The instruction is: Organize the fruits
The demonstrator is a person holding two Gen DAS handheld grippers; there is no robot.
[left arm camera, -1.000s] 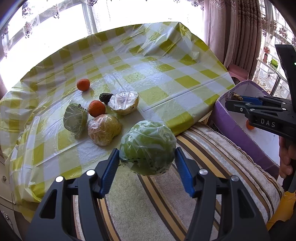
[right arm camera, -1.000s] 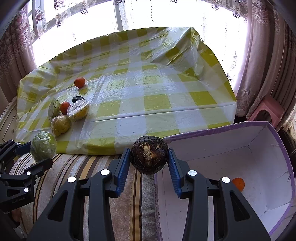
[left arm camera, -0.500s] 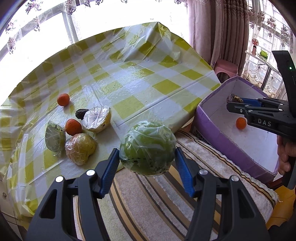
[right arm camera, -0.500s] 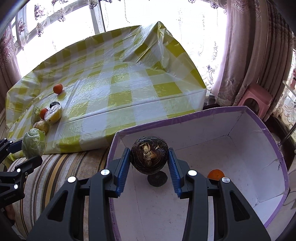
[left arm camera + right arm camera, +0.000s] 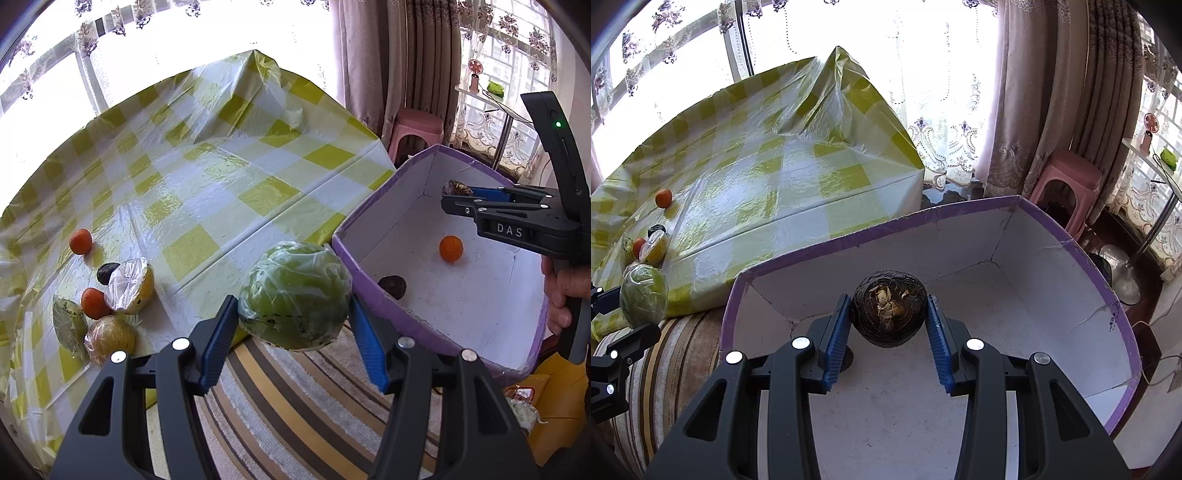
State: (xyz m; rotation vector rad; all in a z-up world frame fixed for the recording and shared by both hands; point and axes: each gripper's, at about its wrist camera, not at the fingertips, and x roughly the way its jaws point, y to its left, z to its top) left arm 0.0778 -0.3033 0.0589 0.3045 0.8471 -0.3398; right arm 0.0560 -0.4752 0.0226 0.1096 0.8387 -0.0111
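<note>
My left gripper point(image 5: 295, 325) is shut on a plastic-wrapped green melon point(image 5: 295, 295), held above the striped cushion just left of the purple box point(image 5: 354, 258). My right gripper point(image 5: 888, 325) is shut on a dark brown round fruit point(image 5: 888, 314) and holds it inside the purple box point(image 5: 849, 236); it also shows in the left wrist view point(image 5: 458, 192). In the box lie an orange point(image 5: 450, 248) and a dark fruit point(image 5: 392, 286). On the checked table point(image 5: 207, 177) remain two oranges point(image 5: 80, 241), a dark avocado point(image 5: 106, 272) and several wrapped fruits point(image 5: 129, 286).
A striped cushion point(image 5: 295, 406) lies under my left gripper. A pink stool point(image 5: 1067, 184) and curtains stand behind the box. A side table with a small fan point(image 5: 476, 79) is at the far right. The tablecloth bunches up at the table's far corner point(image 5: 834, 81).
Both grippers have moved right with their fruits. The right gripper has gone deeper over the box; the orange in the box is now out of its view.
</note>
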